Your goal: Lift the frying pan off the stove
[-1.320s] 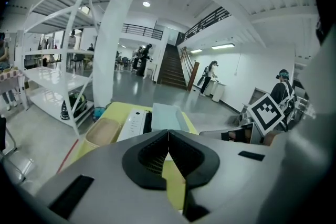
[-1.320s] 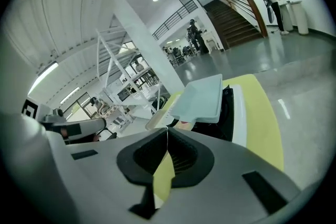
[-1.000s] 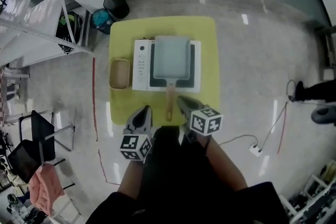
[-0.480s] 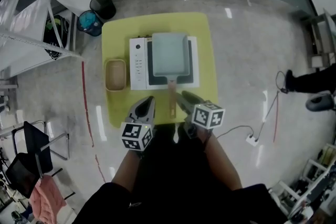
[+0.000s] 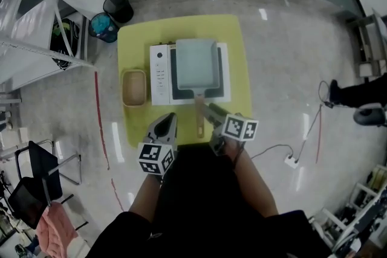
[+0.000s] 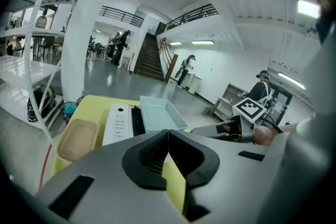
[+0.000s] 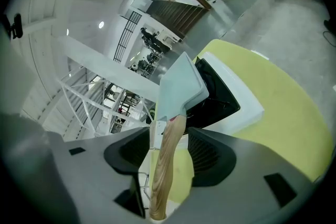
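The frying pan (image 5: 195,66) sits on the stove (image 5: 159,72) on the yellow desk (image 5: 237,110); it is not yet lifted. The right claw (image 7: 169,139) is opening around the wooden handle (image 7: 160,186), and its pads do not press it. The left claw (image 6: 168,140) is clenched and empty, near the desk edge.

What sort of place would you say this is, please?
Probably a large open hall or lab, not a kitchen: a lone yellow table with a portable stove on a polished floor, with a staircase and balcony railing behind.
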Available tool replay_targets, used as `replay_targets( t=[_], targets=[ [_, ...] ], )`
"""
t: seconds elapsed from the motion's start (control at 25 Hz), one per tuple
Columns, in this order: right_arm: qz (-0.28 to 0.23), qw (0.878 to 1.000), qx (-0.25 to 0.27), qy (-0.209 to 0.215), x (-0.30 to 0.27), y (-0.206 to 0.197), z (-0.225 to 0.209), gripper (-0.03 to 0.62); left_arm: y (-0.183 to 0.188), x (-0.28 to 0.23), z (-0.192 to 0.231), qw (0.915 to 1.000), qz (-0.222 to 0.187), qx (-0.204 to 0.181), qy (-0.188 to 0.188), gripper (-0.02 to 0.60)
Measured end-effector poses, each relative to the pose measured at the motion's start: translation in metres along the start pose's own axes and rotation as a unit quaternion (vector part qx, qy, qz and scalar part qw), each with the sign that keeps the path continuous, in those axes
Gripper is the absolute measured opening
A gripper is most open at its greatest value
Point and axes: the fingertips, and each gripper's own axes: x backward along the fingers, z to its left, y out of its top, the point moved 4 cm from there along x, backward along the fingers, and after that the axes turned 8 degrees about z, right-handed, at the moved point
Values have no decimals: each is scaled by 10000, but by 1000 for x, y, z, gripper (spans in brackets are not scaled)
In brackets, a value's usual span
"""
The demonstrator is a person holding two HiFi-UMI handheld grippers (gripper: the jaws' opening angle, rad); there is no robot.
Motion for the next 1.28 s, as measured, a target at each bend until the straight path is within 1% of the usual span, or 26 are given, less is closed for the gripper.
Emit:
replay_targets(
  t=[0.2, 0.36, 0.48, 0.88, 1.28],
  targets=[
    [319, 9994, -52, 114, -13, -2, -4, 230, -1, -6, 1, 9999, 55, 106, 111, 44],
    [434, 9986, -198, 239, -23, -2, -7, 230, -1, -13, -1, 9998, 137, 27, 158, 44],
    [492, 9980, -272, 293, -30, -1, -8, 230, 0, -14, -1, 9996, 185, -52, 198, 43],
    [584, 9929, -806, 647, -50, 1, -14, 230, 4, -17, 8, 9992, 213, 81, 325, 44],
    [753, 9901, -865, 808, -66, 3, -12, 230, 4, -15, 16, 9984, 202, 186, 487, 43]
  ],
)
